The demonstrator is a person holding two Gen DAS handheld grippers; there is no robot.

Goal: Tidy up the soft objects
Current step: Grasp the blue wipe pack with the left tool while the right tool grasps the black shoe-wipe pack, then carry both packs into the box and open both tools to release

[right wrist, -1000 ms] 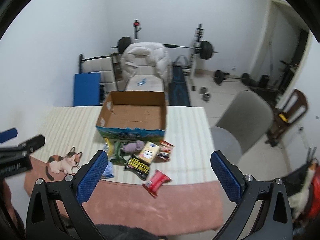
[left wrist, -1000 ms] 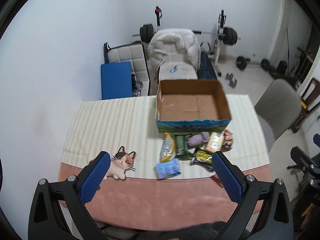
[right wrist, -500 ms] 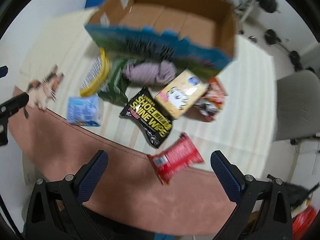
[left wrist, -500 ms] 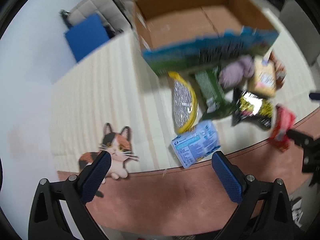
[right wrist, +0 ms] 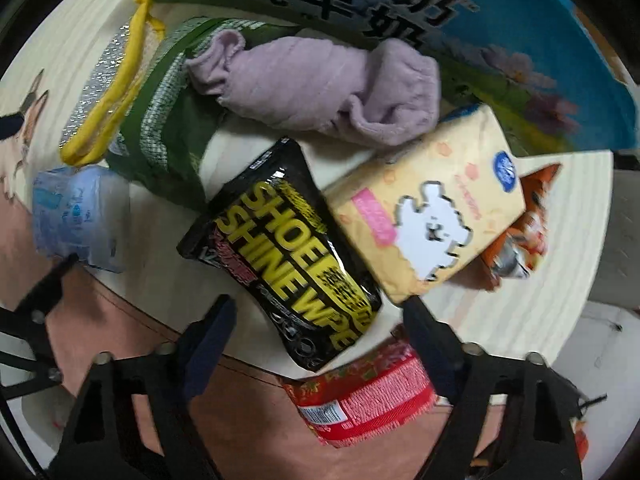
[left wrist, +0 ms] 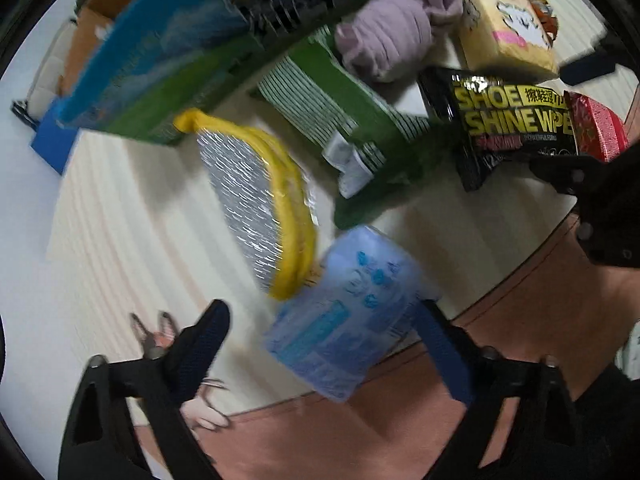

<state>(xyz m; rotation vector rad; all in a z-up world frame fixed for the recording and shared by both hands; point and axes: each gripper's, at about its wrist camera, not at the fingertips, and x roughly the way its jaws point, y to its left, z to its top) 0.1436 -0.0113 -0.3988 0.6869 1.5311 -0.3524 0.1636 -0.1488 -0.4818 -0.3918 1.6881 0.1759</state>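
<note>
Shoe-wipe pouch lies diagonally between closing right fingers.

The tabletop is cream with fine stripes and a pinkish-brown border. On it lie a pale blue pack, a silver pad edged in yellow, a green striped cloth, a lilac towel, a black pouch with yellow lettering, a yellow pack with a white dog, and a red packet.
</note>
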